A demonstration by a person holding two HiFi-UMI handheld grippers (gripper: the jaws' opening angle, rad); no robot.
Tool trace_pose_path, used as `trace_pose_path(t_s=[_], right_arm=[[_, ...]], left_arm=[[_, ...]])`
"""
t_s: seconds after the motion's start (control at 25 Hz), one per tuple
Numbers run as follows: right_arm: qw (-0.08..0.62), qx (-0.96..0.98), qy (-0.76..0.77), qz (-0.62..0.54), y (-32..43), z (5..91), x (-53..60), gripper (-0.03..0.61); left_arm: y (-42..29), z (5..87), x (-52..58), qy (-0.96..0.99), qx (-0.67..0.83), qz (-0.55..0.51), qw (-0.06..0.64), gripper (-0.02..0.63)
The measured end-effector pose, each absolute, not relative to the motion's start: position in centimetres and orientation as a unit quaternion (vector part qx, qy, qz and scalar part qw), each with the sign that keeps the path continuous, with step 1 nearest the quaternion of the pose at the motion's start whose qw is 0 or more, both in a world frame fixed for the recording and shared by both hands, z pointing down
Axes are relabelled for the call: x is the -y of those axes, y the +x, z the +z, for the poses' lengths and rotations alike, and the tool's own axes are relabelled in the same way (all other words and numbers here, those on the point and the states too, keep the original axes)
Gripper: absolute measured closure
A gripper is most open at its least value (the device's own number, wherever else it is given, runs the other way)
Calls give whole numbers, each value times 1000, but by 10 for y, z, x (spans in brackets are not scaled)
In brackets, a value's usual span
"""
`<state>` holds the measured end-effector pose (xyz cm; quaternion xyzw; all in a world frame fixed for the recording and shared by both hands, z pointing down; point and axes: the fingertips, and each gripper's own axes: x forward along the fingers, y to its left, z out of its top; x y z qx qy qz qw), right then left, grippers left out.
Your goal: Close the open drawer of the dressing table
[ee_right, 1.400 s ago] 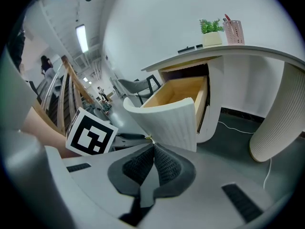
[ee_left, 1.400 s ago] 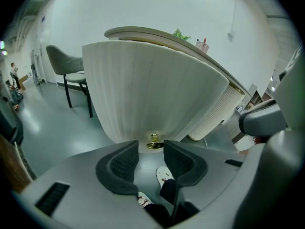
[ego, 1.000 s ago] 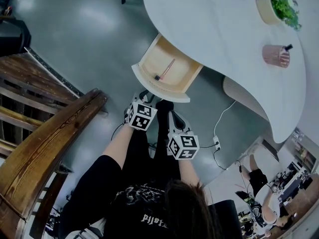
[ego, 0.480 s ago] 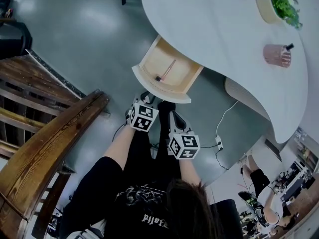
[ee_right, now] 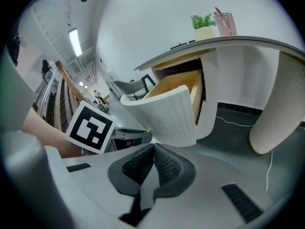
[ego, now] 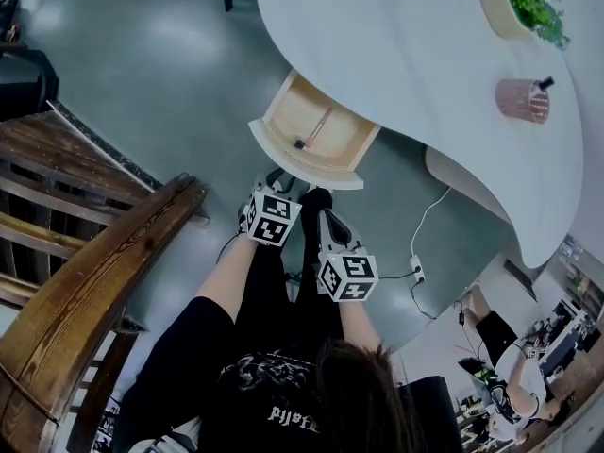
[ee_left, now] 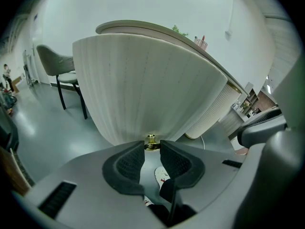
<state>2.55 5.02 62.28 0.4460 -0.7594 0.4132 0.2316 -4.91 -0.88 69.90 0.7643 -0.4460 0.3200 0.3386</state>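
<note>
Peeking past left tool [ee_left: 152, 151] tips: drawer [ee_left: 143, 89] knob [ee_left: 151, 139], partly hidden.

The pale wooden drawer [ego: 304, 165] stands pulled out of the white curved dressing table [ego: 377, 45], with a pink-handled brush [ego: 313, 131] lying inside. The left gripper [ego: 277, 182] is just beside the drawer's front, and the right gripper [ego: 327, 221] is farther from it.

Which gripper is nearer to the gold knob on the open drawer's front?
Left. The left gripper has its tips right at the gold knob; the right gripper, shut, hangs back short of the drawer front.
</note>
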Motion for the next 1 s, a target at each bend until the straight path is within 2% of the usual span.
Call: trace_pose_path(t_s=[1.0], right_arm=[[229, 759, 449, 412, 36, 624, -29, 552]], left_arm=[[-40, 701, 34, 767, 440, 326, 336, 499]])
